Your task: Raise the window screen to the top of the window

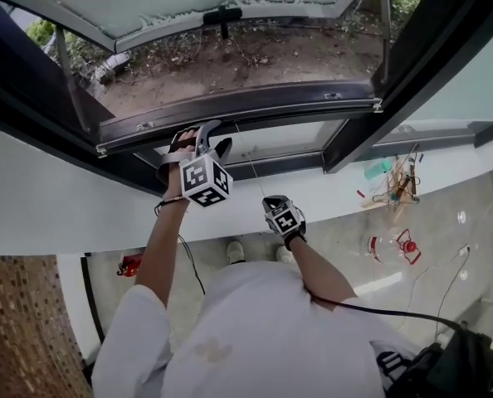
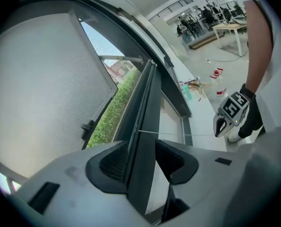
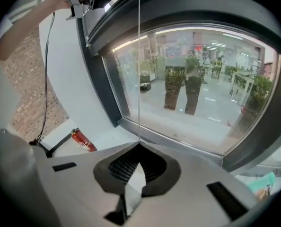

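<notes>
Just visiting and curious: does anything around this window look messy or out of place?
A red fire extinguisher seems to lie on its side on the floor rather than standing. Loose sticks with a teal piece sit scattered on the floor below the window, like leftover debris.

Bright daylight, sharp centre, dark fisheye-warped edges.
</notes>
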### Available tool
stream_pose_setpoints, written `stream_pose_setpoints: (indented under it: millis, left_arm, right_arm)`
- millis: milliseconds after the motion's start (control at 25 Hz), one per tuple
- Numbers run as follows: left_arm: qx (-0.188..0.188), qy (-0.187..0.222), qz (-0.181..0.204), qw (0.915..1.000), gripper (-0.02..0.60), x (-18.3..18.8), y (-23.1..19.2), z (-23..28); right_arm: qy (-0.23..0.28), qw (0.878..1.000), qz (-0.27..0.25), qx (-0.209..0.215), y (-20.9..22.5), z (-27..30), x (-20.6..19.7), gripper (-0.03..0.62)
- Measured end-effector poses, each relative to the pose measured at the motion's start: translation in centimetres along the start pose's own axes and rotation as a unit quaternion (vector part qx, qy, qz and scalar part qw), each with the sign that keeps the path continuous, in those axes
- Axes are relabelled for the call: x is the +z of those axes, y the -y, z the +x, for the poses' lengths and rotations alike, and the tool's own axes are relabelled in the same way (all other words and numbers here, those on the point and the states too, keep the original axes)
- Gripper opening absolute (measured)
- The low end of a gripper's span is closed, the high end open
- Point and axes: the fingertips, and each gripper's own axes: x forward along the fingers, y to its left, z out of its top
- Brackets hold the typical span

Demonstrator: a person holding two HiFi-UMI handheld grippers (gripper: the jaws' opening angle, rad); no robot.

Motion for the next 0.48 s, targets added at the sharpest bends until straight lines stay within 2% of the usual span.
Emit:
stream_pose_setpoints:
  millis: [80, 160, 240, 360, 400, 480]
  left_arm:
    - [-0.006, -0.017, 0.015, 0.9997, 0.155, -0.3, 0.3, 0.6]
    - [0.012, -0.029, 0.031, 0.9990, 0.155, -0.6, 0.4, 1.0]
    - [0.057, -0.041, 0.057, 0.9959, 0.155, -0.8, 0.2, 1.3]
    - [0.133, -0.077, 0.122, 0.9806, 0.152, -1.0, -0.1, 1.6]
    - [0.148, -0.085, 0.132, 0.9765, 0.144, -1.1, -0.2, 1.7]
    - [0.160, -0.086, 0.124, 0.9755, 0.078, -1.0, -0.5, 1.6]
  right_arm:
    - [0.004, 1.000, 0.002, 0.000, 0.3, -0.1, -0.1, 0.002]
    - [0.008, 1.000, 0.004, -0.001, 0.4, -0.2, -0.3, 0.002]
    - [0.013, 1.000, -0.003, -0.004, 0.5, -0.3, -0.3, 0.002]
    - [0.011, 1.000, -0.021, -0.012, 0.3, -0.2, -0.4, 0.002]
    - [0.007, 0.999, -0.030, -0.014, 0.2, -0.1, -0.5, 0.002]
    - [-0.004, 0.999, -0.046, -0.016, -0.1, -0.1, -0.8, 0.002]
